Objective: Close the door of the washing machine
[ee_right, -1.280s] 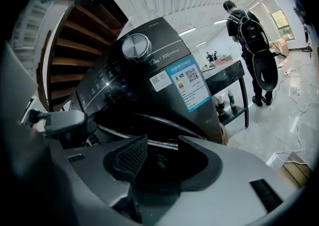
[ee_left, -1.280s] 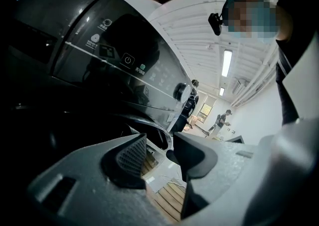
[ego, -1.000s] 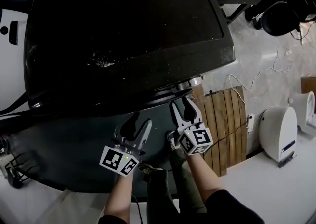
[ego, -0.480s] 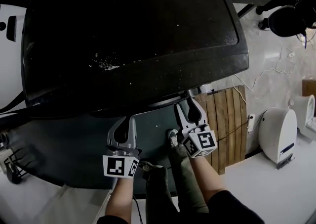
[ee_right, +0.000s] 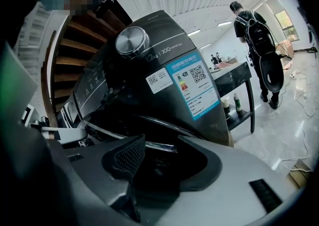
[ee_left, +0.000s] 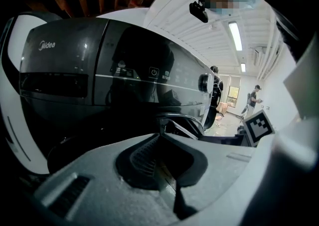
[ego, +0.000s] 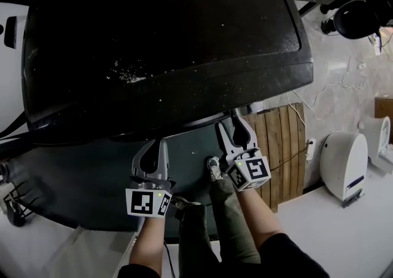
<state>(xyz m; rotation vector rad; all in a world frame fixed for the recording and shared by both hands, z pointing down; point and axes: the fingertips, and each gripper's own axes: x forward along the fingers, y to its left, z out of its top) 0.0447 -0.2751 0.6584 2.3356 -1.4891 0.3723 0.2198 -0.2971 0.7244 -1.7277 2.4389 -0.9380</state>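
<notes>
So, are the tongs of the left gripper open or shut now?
Shut. In the left gripper view, the left tongs meet at their tips, with nothing held between them.

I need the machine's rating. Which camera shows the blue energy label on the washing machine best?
Right gripper view: the energy label faces that camera, well lit, near the round dial. The left gripper view shows the washing machine's control panel, with no label visible. The head view shows only its dark top.
</notes>
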